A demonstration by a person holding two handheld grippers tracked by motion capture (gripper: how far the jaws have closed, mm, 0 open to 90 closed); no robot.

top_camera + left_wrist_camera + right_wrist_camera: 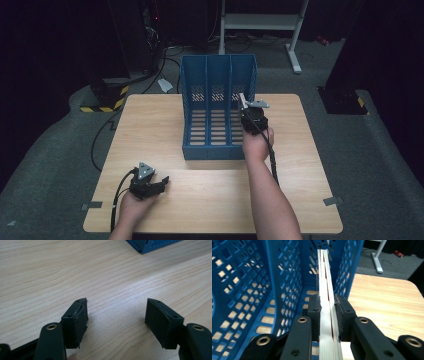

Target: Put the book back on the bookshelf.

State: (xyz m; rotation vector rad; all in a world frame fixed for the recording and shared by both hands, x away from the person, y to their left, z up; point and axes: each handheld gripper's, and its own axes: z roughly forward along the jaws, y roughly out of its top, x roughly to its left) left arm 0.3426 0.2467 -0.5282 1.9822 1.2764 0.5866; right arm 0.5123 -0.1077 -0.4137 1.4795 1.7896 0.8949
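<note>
A blue three-slot file rack (218,65) stands at the middle back of the wooden table (215,200). My right gripper (248,107) is at the rack's rightmost slot, shut on a thin pale book (325,277) held upright and edge-on. In the right gripper view the two pads (315,307) press both covers, and the book reaches into the slot between the perforated walls (279,272). My left gripper (162,184) rests near the table's front left. Its jaws (116,315) stand wide open over bare wood, with the rack's corner (150,245) far ahead.
Behind the table, a white desk frame (260,22) stands on the grey floor. A black-and-yellow striped base (105,97) with cables sits at the back left. Bare wood lies to the right of the rack (382,300).
</note>
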